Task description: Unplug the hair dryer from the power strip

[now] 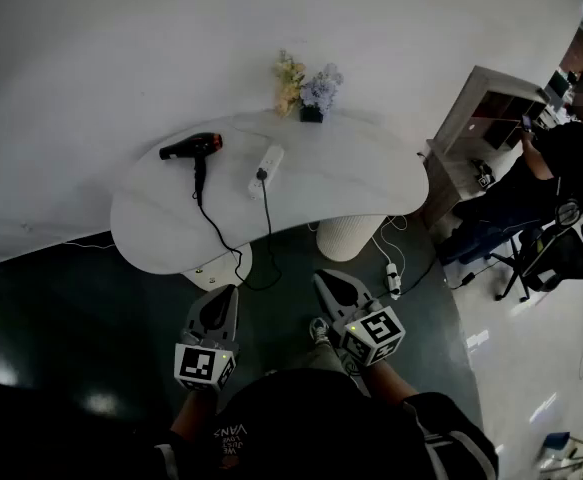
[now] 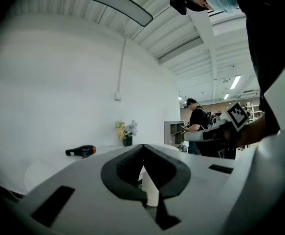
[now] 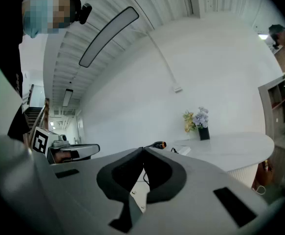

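While I stand back from the white curved table [image 1: 361, 173], I hold both tools low in front of me, well apart from everything on it. The left tool [image 1: 228, 290] has its jaws pressed together with nothing between them. The right tool [image 1: 323, 277] is the same, its dark pads meeting tip to tip and empty. Both point roughly level toward the table.

On the table's left part lies the hair dryer [image 1: 193, 147], black with an orange ring at one end, its handle turned toward me. Just to its right, not touching it, lies the white power strip [image 1: 267, 168], set at a slant. A black plug [image 1: 261, 175] sits in the strip near its closer end. The black cord [image 1: 217, 228] runs from the dryer's handle over the table's front edge, loops down toward the dark floor [image 1: 91, 308] and climbs back up to the plug.

At the table's far edge, against the white wall [image 1: 121, 48], stands a small dark vase of pale yellow and lilac flowers [image 1: 308, 88]. Two ribbed white pedestals [image 1: 349, 236] carry the table. Another white power strip lies on the floor [image 1: 393, 280] to the right of them. Further right, beside a pale shelf unit [image 1: 476, 118], a person in dark clothes [image 1: 561, 158] sits on an office chair.
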Action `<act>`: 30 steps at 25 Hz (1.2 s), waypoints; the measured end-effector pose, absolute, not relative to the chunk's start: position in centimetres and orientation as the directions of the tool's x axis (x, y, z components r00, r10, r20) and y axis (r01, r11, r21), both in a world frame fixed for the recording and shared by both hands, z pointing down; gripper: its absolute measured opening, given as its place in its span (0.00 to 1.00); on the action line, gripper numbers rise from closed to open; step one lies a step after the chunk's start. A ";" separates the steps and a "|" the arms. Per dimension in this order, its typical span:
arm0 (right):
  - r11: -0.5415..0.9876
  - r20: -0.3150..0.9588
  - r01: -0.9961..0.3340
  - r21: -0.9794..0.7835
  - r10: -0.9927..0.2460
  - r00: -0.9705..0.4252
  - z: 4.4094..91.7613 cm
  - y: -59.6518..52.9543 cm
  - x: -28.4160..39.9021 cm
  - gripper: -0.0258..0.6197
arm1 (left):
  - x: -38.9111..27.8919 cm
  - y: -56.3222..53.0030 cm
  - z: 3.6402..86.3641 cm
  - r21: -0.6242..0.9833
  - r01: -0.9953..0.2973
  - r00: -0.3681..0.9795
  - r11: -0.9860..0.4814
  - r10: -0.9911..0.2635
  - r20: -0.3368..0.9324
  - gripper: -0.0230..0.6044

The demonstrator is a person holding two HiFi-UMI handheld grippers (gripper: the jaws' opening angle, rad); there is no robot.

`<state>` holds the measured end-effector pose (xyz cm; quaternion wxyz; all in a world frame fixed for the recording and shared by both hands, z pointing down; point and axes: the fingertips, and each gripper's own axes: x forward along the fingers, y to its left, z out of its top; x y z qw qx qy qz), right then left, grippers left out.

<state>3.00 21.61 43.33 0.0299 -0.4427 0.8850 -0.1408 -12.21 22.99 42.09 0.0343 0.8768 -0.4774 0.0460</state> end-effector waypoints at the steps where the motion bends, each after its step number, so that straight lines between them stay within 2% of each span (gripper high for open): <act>1: 0.567 0.075 -0.776 -0.276 -0.792 -0.605 43.2 21.5 3.0 0.11 | -12.2 22.9 42.0 0.012 -0.838 0.543 -0.545 -0.832 0.112 0.07; 7: 0.538 0.041 -0.774 -0.333 -0.812 -0.582 43.6 19.9 4.4 0.11 | -11.6 21.5 42.3 -0.003 -0.838 0.543 -0.546 -0.833 0.108 0.07; 12: 0.517 0.083 -0.796 -0.315 -0.821 -0.565 44.7 17.6 5.5 0.12 | -10.6 19.7 43.2 0.002 -0.850 0.523 -0.526 -0.844 0.119 0.07; 15: 0.518 0.091 -0.789 -0.331 -0.814 -0.573 45.3 16.0 6.0 0.16 | -10.0 18.2 44.0 0.018 -0.859 0.510 -0.512 -0.849 0.140 0.08; 17: 0.524 0.105 -0.787 -0.325 -0.807 -0.581 45.9 14.8 6.2 0.24 | -9.8 17.0 44.6 0.029 -0.867 0.495 -0.497 -0.855 0.153 0.13; 19: 0.535 0.109 -0.778 -0.331 -0.797 -0.594 46.2 13.6 6.4 0.25 | -9.5 15.9 45.2 0.041 -0.875 0.482 -0.482 -0.861 0.165 0.21; 30: 0.588 0.163 -0.739 -0.328 -0.736 -0.657 47.6 7.2 9.1 0.31 | -6.8 10.6 46.0 0.041 -0.922 0.384 -0.384 -0.902 0.197 0.28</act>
